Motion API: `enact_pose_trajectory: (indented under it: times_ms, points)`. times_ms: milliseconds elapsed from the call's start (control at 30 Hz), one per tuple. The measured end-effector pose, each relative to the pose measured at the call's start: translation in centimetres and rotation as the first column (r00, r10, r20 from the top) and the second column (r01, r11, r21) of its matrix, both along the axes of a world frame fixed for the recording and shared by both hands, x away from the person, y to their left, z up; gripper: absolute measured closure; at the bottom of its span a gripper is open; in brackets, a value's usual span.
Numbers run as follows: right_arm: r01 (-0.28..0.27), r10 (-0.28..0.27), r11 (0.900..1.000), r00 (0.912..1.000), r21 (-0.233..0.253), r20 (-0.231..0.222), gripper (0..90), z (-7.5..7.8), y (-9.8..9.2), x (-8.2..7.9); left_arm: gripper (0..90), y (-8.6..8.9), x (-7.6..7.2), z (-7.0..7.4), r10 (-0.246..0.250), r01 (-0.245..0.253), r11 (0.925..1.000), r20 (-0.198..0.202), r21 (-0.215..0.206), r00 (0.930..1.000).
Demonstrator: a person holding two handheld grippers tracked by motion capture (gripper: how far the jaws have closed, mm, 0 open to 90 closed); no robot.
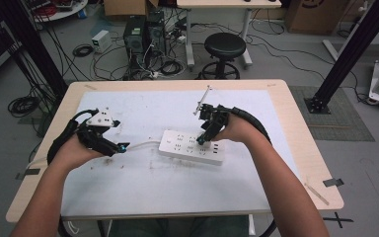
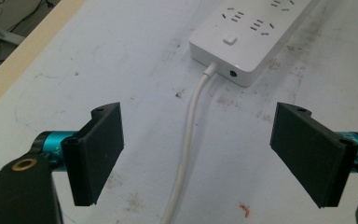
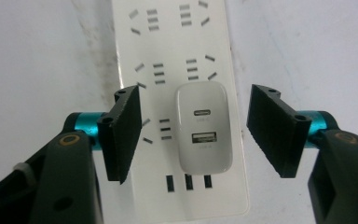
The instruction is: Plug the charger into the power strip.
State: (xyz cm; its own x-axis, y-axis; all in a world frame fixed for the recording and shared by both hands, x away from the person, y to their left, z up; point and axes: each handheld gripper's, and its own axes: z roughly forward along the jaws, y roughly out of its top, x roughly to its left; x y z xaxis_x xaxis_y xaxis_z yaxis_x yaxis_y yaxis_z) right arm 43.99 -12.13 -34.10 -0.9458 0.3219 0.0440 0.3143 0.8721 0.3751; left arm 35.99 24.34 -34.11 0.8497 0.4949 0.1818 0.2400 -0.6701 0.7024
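A white power strip (image 1: 192, 147) lies at the middle of the white mat, its white cable (image 1: 140, 145) running off to the left. A white USB charger (image 3: 203, 127) is plugged into the power strip (image 3: 168, 56). My right gripper (image 3: 193, 128) hovers just above the strip, open, with one jaw on each side of the charger and not touching it. In the high view this right gripper (image 1: 202, 140) points down at the strip. My left gripper (image 1: 120, 147) rests open left of the strip, its jaws straddling the cable (image 2: 186, 140) near the power strip (image 2: 247, 37) end; left gripper (image 2: 198, 156).
The white mat (image 1: 177, 182) covers most of the wooden table (image 1: 306, 148). A thin metal rod (image 1: 202, 101) sticks up behind my right hand. Beyond the table stand a black stool (image 1: 224, 49), computer cases (image 1: 143, 34) and tangled floor cables.
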Motion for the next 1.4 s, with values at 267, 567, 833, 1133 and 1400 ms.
enact_pose_trajectory:
  times_ms: [267, 567, 833, 1133, 1400]
  points:
    - [0.061, -0.068, 0.985, 0.9971, 0.164, 0.034, 27.4, 1.5, -2.7, -1.6, 17.3, 0.0, -0.3, 0.3, -0.009, 0.010, 0.9993, 0.017, -0.036, 0.9998]
    - [0.109, -0.147, 0.925, 0.9861, 0.365, 0.078, 22.1, 2.1, -5.8, -4.9, 17.3, -0.1, -0.9, 1.1, -0.035, 0.038, 0.9971, 0.053, -0.065, 0.9980]
    - [0.137, -0.203, 0.881, 0.9741, 0.453, 0.100, 19.8, 1.4, -8.0, -6.6, 17.3, -0.3, -1.1, 1.1, -0.058, 0.063, 0.9950, 0.068, -0.077, 0.9960]
    - [0.138, -0.234, 0.829, 0.9655, 0.542, 0.113, 19.8, 0.6, -10.1, -7.9, 17.3, -0.1, -1.2, 1.4, -0.053, 0.065, 0.9888, 0.090, -0.134, 0.9945]
    - [0.141, -0.253, 0.817, 0.9593, 0.559, 0.126, 19.8, 0.8, -10.6, -8.1, 17.3, -0.2, -1.1, 1.2, -0.050, 0.061, 0.9887, 0.083, -0.137, 0.9953]
